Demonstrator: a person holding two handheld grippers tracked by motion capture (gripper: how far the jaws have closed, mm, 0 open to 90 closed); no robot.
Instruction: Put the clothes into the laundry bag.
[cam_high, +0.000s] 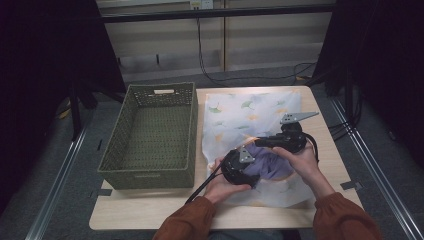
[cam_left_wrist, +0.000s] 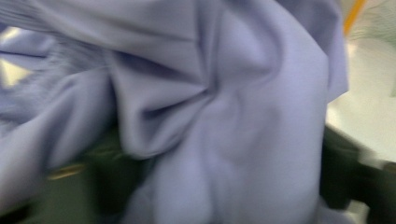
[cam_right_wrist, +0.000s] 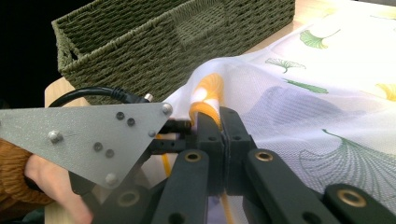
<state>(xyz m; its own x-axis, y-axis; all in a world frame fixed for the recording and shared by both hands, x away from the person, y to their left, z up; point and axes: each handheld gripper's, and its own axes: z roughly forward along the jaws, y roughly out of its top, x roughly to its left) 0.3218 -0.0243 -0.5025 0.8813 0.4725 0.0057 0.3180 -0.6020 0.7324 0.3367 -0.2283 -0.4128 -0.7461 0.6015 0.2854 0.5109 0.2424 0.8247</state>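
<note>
A white mesh bag (cam_high: 240, 112) printed with ginkgo leaves lies flat on the table. My right gripper (cam_high: 258, 142) is shut on the bag's yellow-trimmed edge (cam_right_wrist: 205, 93) and lifts it a little off the table. A lavender garment (cam_high: 272, 165) lies bunched at that opening. My left gripper (cam_high: 256, 166) is pushed into it from the left. In the left gripper view the lavender cloth (cam_left_wrist: 210, 116) bulges between two blurred dark jaws, and I cannot make out whether they press on it. The left gripper's grey plate (cam_right_wrist: 84, 140) shows close beside my right jaws.
A deep green woven basket (cam_high: 112, 150) stands on the left half of the table, close against the bag; its wall (cam_right_wrist: 163, 42) rises just beyond my right jaws. Bare tabletop (cam_high: 150, 210) runs along the near edge. Dark stands and cables flank the table.
</note>
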